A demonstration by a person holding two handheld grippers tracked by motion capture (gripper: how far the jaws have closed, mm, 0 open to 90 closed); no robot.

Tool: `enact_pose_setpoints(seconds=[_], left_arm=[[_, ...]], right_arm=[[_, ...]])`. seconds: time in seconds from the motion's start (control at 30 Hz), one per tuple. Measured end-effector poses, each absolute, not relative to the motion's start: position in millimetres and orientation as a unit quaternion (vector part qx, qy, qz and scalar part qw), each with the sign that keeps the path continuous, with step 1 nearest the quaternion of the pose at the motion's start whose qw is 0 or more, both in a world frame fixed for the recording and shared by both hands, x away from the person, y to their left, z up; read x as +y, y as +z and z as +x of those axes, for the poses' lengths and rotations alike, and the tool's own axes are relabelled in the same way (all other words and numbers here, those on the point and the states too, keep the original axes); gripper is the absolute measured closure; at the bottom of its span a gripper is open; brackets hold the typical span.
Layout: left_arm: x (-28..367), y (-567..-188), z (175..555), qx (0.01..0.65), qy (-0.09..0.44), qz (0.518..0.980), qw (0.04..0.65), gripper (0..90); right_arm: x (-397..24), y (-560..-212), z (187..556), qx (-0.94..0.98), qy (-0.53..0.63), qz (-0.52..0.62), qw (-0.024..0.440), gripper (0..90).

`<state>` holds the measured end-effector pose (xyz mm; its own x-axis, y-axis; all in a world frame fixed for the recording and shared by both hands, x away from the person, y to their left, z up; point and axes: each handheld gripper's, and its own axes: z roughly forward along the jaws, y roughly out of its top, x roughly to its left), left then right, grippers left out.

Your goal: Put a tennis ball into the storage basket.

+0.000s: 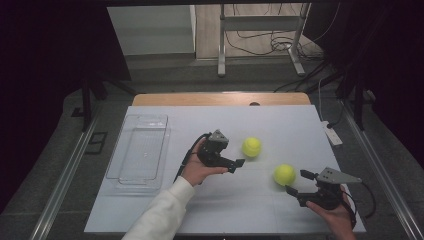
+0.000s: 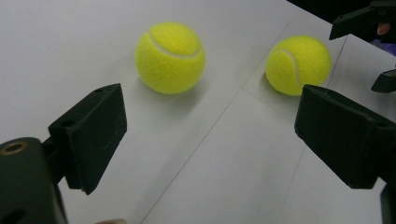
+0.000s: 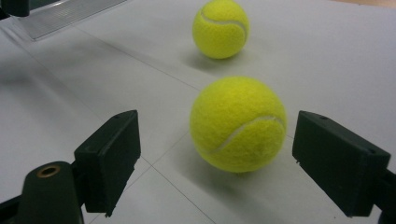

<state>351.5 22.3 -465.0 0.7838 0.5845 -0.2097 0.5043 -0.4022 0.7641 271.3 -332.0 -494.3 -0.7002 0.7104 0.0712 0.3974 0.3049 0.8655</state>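
Note:
Two yellow tennis balls lie on the white table. The farther ball (image 1: 251, 146) (image 2: 170, 57) (image 3: 220, 28) rests just ahead of my left gripper (image 1: 234, 154) (image 2: 210, 126), whose jaws stand open with nothing between them. The nearer ball (image 1: 284, 174) (image 2: 298, 64) (image 3: 238, 123) sits at the mouth of my right gripper (image 1: 299, 182) (image 3: 218, 116). Its jaws are open, one on each side of that ball, with a gap at both pads. In the left gripper view the right gripper's jaws (image 2: 362, 21) show at the top right, beyond the nearer ball.
A clear plastic tray (image 1: 142, 150) (image 3: 70, 16) lies on the left part of the table, to the left of my left hand. The table (image 1: 280, 125) ends close behind my hands. Beyond its far edge stand a metal frame and cables on the floor.

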Motion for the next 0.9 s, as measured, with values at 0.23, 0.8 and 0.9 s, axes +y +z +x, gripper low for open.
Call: enact_pose_setpoints(seconds=[0.23,0.8,0.9], left_arm=[[15.8,-466.7,357.2,0.326,0.041,0.841,0.431,9.8],[8.3,-465.2,367.7,0.334,0.036,0.845,0.417,9.0],[6.0,-465.6,369.2,0.333,0.037,0.846,0.415,9.2]], right_arm=[[-332.0,-494.9,271.8,0.791,0.472,0.351,0.165,15.9],[-331.4,-495.3,271.8,0.792,0.471,0.351,0.164,16.0],[-331.7,-495.4,271.7,0.792,0.471,0.352,0.165,16.0]])
